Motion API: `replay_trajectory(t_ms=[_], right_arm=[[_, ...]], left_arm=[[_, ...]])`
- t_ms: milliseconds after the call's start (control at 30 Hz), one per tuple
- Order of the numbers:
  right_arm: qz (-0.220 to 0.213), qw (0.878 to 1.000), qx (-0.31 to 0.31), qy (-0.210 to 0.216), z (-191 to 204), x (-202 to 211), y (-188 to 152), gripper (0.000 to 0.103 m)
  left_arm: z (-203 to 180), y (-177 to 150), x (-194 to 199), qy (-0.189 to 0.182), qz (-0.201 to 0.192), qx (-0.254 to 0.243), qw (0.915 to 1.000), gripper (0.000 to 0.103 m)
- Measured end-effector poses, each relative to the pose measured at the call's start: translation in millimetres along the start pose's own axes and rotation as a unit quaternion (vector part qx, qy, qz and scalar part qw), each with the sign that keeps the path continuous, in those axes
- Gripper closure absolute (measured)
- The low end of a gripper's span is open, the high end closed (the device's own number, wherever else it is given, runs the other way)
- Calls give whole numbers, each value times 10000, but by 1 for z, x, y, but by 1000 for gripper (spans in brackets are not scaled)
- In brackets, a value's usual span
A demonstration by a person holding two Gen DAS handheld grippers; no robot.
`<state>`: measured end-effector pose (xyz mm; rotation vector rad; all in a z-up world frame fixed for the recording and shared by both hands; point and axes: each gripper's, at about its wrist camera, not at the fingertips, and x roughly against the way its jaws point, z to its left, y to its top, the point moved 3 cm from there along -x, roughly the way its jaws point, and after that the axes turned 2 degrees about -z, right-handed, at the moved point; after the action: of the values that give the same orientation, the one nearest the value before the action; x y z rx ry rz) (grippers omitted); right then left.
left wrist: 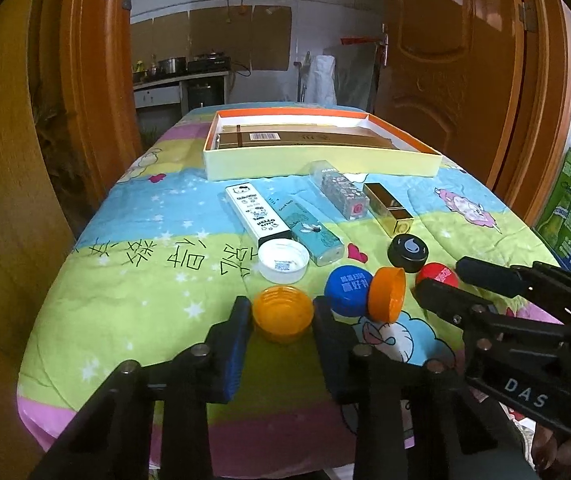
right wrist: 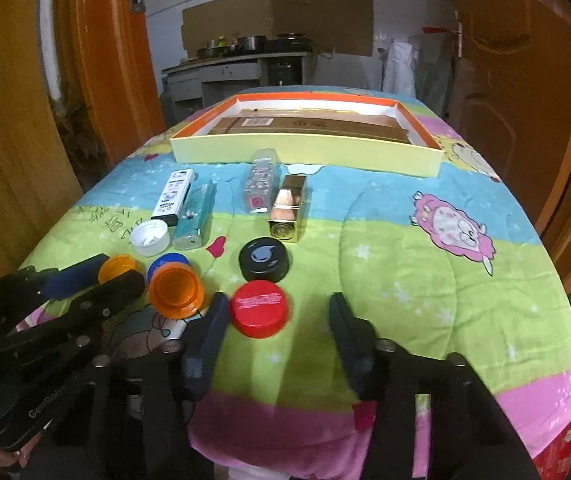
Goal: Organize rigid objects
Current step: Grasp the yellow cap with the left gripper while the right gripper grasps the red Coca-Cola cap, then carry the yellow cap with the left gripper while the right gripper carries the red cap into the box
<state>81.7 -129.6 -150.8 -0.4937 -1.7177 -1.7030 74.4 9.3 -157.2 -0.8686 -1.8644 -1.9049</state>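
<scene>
Left wrist view: the left gripper [left wrist: 282, 320] has its fingers around an orange cap [left wrist: 282, 311] lying open side up on the quilt [left wrist: 125, 292], pads at its sides. A blue cap [left wrist: 346, 289] lies beside it.

Right wrist view: the right gripper [right wrist: 277, 330] is spread wide, holding nothing, the red cap [right wrist: 260, 309] just beside its left finger. The tray [right wrist: 305, 150] sits at the far end.
</scene>
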Motion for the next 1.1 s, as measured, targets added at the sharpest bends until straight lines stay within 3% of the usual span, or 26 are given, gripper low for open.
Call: replay_trajectory(t_ms=[167, 633, 1100], right_arm=[[23, 9999, 152, 14, 7, -1, 0, 71], [-60, 9998, 56, 158, 3, 11, 3, 72], [-443, 9989, 94, 107, -5, 37, 27, 72]], left_arm=[[1, 0, 0, -4, -11, 15, 10000, 72], [6, 6, 6, -125, -1, 301, 9995, 73], [-4, 40, 23, -157, -341, 72, 9993, 73]])
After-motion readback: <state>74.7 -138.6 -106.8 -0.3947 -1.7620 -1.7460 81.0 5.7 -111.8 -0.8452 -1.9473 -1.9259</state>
